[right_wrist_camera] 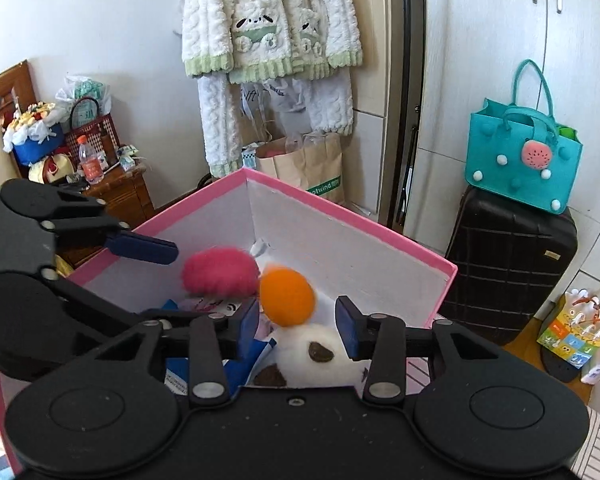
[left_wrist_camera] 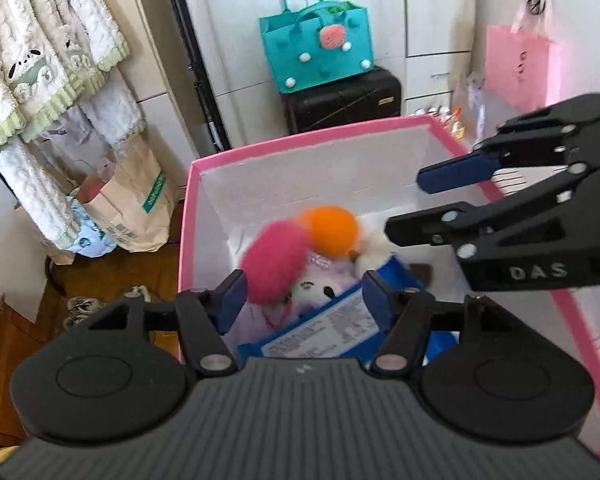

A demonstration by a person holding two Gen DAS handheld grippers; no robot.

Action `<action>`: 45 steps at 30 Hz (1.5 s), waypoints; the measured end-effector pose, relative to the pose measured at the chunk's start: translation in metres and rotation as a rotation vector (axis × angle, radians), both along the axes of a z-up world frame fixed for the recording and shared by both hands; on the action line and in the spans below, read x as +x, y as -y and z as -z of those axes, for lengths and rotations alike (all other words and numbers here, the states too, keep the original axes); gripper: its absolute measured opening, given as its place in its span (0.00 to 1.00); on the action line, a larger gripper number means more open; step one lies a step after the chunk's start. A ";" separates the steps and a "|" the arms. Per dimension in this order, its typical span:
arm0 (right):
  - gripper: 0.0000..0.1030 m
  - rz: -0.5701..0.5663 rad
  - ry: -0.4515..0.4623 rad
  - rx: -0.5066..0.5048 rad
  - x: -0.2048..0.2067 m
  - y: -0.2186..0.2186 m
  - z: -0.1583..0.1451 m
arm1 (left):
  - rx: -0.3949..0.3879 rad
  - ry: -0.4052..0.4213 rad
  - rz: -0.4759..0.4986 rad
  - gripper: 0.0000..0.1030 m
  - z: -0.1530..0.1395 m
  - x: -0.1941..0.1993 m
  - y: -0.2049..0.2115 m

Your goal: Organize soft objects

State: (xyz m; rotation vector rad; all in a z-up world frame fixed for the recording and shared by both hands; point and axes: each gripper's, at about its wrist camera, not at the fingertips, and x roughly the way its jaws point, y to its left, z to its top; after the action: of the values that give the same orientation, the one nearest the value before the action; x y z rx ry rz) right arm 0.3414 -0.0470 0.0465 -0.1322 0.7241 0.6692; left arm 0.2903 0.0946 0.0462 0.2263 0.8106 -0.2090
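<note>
A pink-rimmed white box point(left_wrist_camera: 260, 148) point(right_wrist_camera: 340, 216) holds soft toys. A pink fuzzy ball point(left_wrist_camera: 274, 258) point(right_wrist_camera: 219, 271) and an orange ball point(left_wrist_camera: 332, 232) point(right_wrist_camera: 287, 296) lie on top, both blurred. Under them are a white plush with a drawn face point(left_wrist_camera: 314, 290), a white and brown plush point(right_wrist_camera: 312, 352) and a blue package point(left_wrist_camera: 324, 332). My left gripper point(left_wrist_camera: 300, 304) is open and empty over the box's near side. My right gripper point(right_wrist_camera: 298, 324) is open and empty over the white plush. Each gripper shows in the other's view, the right one point(left_wrist_camera: 404, 208) and the left one point(right_wrist_camera: 160, 280).
A teal felt bag point(left_wrist_camera: 318, 52) point(right_wrist_camera: 520, 160) sits on a black suitcase point(left_wrist_camera: 344, 100) point(right_wrist_camera: 508, 260). Paper bags point(left_wrist_camera: 136, 204) point(right_wrist_camera: 304, 168) stand under hanging fleece clothes point(right_wrist_camera: 268, 20). A cluttered wooden cabinet point(right_wrist_camera: 116, 196) stands to the left. A pink bag point(left_wrist_camera: 516, 64) hangs at the right.
</note>
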 end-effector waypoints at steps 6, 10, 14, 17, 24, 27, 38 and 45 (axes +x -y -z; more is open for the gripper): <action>0.49 0.005 -0.008 0.065 -0.017 0.013 -0.011 | 0.031 -0.015 -0.010 0.71 -0.009 -0.018 0.005; 0.49 0.000 0.024 0.049 -0.037 0.014 -0.017 | 0.006 -0.019 -0.029 0.71 -0.018 -0.027 0.005; 0.49 0.018 0.039 0.071 -0.057 0.023 -0.024 | 0.006 0.024 -0.035 0.79 -0.030 -0.048 0.004; 0.49 0.038 0.041 0.101 -0.077 0.035 -0.026 | -0.032 0.030 -0.016 0.79 -0.033 -0.066 0.002; 0.56 0.062 0.101 0.024 -0.119 0.050 -0.048 | -0.026 0.078 0.006 0.90 -0.044 -0.099 0.011; 0.59 0.090 0.128 -0.034 -0.132 0.054 -0.051 | 0.002 0.100 -0.017 0.98 -0.050 -0.113 0.015; 0.96 0.303 0.079 -0.220 -0.172 0.076 -0.054 | 0.006 0.160 -0.084 1.00 -0.054 -0.162 0.027; 0.96 0.363 0.152 -0.171 -0.222 0.102 -0.055 | -0.081 0.177 -0.109 1.00 -0.051 -0.196 0.027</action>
State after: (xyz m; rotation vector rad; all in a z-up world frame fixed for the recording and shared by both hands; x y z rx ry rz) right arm 0.1195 -0.1489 0.1013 -0.2003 0.6371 0.2470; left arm 0.0944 0.0675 0.0973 0.1218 0.6358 -0.1170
